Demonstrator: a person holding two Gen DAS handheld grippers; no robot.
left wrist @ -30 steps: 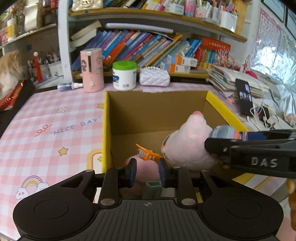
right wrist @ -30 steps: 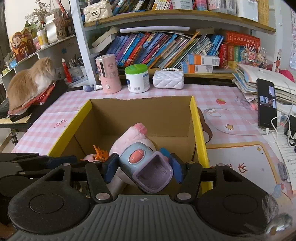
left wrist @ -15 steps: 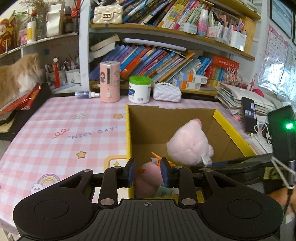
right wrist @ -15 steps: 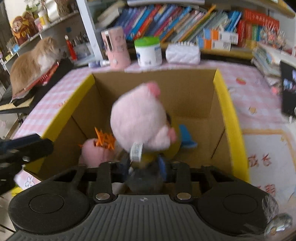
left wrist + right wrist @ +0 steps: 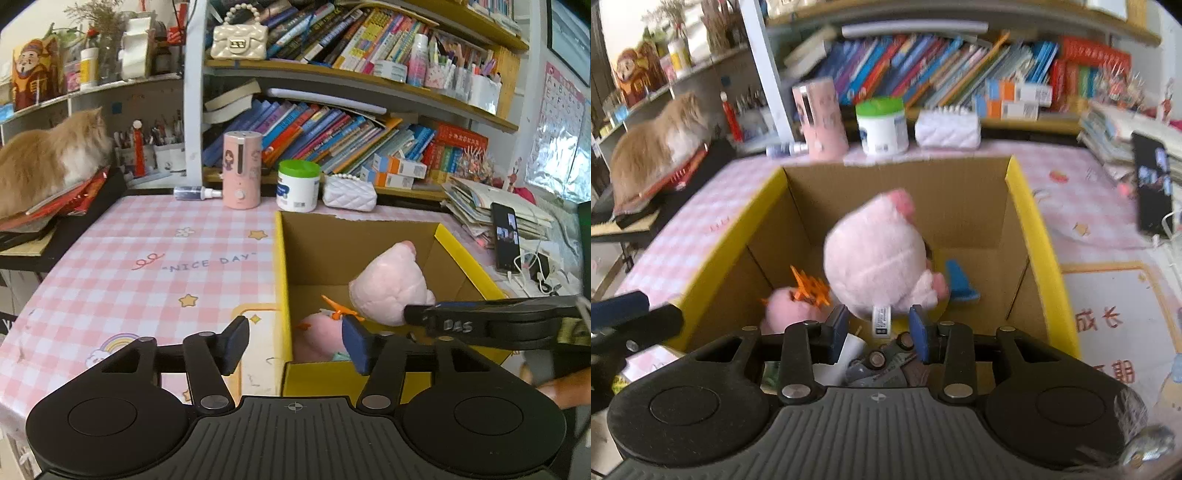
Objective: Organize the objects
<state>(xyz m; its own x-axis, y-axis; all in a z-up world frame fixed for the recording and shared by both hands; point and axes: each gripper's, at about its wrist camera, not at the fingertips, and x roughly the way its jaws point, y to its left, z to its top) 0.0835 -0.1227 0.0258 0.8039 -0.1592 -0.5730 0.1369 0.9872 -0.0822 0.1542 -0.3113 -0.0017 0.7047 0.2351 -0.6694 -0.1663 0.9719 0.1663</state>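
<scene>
Left tool [image 5: 293,345] opening, nothing btwn its pads, straddling the cardboard box [image 5: 282,266] wall. Right tool [image 5: 879,328] parting too, empty, over the box. Pink plush [image 5: 877,262] sits inside w/ small pink toy [image 5: 783,308]. Jar [image 5: 298,185], humidifier [image 5: 242,170] behind on table [image 5: 147,266].

Two matte black handheld grippers with blue-padded fingers

The left gripper [image 5: 293,343] and right gripper [image 5: 878,334] each had a ribbed grey-black body flanked by two round discs, angular black finger arms fixed with silver screws, and a small crosshair mark at centre; one arm bore white "DAS" lettering
</scene>
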